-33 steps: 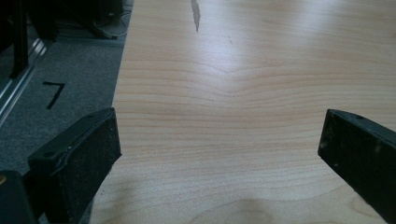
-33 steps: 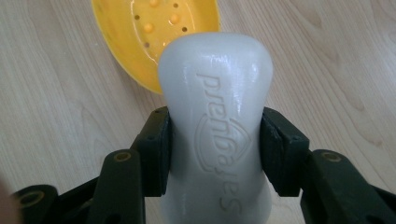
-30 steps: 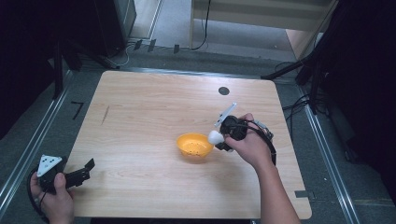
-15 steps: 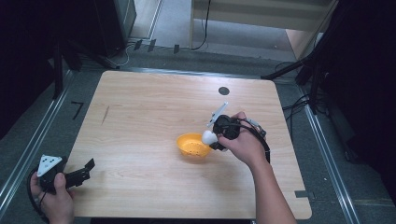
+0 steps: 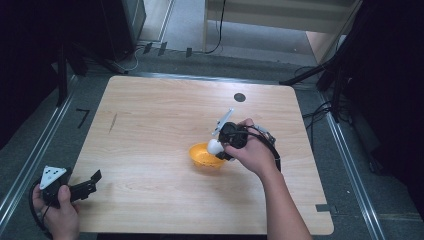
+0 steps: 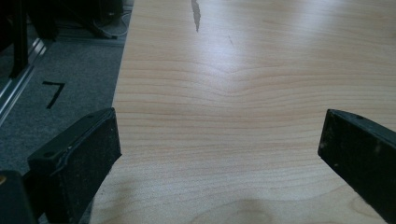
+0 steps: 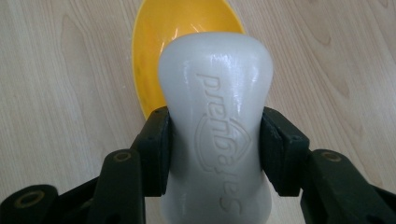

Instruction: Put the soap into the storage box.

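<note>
Table point(image 5: 150, 125): light wood, mostly bare. Orange bowl point(image 5: 204, 156) near middle. Right claw point(image 5: 218, 148) clamped on white soap bar point(image 7: 215, 121), pads gripping both its sides, bar hanging over bowl's near rim. Left claw point(image 5: 95, 176) spread apart, holding nothing, parked at table's near left corner.

Step, by judgement: carrying soap to bowl. Next: centre bar over bowl, lower, spread jaws.

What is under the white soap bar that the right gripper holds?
Under the white soap bar, clamped in the right gripper, sits the yellow bowl on the wooden table. The bar covers part of the bowl's inside.
</note>
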`<state>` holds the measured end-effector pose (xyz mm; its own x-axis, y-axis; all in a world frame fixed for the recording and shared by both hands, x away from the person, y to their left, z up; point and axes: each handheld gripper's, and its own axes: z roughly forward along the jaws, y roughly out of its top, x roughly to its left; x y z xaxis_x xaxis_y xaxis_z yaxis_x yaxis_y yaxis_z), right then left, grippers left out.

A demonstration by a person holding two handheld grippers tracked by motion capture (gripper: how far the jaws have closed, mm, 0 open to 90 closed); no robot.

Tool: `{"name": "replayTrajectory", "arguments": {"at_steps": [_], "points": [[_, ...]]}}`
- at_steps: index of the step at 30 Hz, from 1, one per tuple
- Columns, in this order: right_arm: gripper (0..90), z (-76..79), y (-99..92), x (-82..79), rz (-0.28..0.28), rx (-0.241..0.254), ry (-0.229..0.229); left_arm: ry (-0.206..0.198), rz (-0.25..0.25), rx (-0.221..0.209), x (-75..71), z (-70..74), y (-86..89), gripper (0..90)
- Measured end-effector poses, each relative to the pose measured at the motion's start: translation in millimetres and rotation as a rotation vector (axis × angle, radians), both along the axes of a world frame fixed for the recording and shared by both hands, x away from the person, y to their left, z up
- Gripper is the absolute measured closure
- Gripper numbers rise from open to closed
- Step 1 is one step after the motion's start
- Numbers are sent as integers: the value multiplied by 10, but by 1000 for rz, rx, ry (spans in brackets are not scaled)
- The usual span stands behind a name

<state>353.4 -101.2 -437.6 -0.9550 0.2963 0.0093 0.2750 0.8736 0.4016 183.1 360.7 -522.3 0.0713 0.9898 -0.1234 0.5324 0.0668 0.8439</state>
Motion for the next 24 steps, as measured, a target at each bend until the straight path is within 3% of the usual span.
{"name": "replayTrajectory", "arguments": {"at_steps": [20, 24], "points": [[508, -58, 295, 43, 89, -13, -9, -2, -1, -2, 0, -1, 3, 0], [508, -97, 338, 49, 100, -38, -8, -3, 0, -3, -1, -1, 3, 0]]}}
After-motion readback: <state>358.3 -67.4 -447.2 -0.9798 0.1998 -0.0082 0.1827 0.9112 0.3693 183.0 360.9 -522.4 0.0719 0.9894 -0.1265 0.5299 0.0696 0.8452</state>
